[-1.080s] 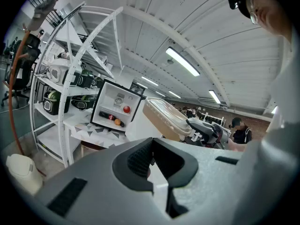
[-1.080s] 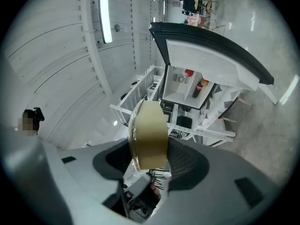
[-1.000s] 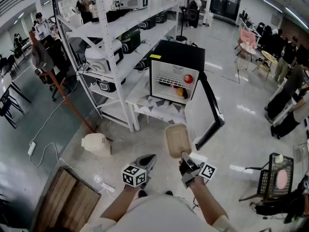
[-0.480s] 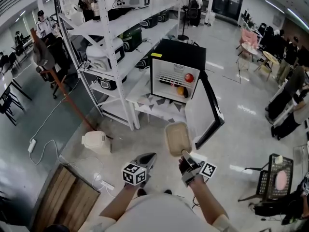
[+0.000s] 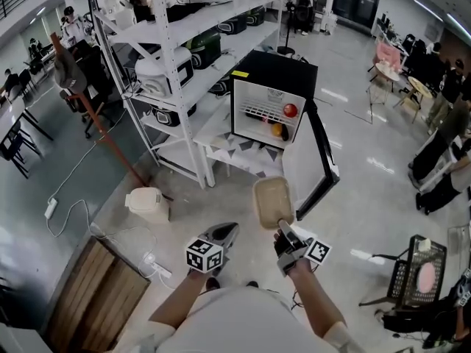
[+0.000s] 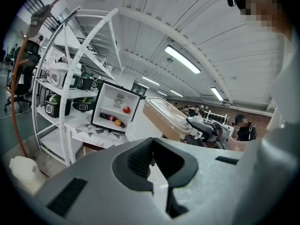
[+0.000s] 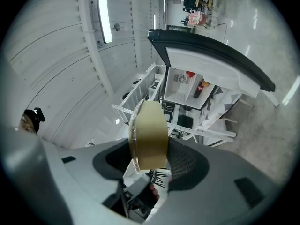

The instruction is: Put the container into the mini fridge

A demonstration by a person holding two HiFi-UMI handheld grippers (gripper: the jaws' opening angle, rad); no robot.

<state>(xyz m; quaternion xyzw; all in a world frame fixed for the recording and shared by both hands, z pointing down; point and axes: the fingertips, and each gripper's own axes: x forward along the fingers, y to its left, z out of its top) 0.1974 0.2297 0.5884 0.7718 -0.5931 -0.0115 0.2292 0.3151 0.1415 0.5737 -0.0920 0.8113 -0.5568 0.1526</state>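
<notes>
Your right claw (image 5: 282,232) is clamped on the tan container (image 5: 272,201), with the open mini fridge (image 5: 276,73) at 12 o'clock from it, and your left claw (image 5: 227,232) seems shut and empty.

**No legible writing in view**

A small yellow sticker (image 5: 240,73) sits on the top front corner of the mini fridge (image 5: 274,94), far ahead of both grippers, too small to read. The marker cube (image 5: 204,255) on the left gripper (image 5: 229,230), like that on the right gripper (image 5: 282,232), bears black-and-white squares only. The bottle (image 7: 198,89) inside shows no readable label.
</notes>
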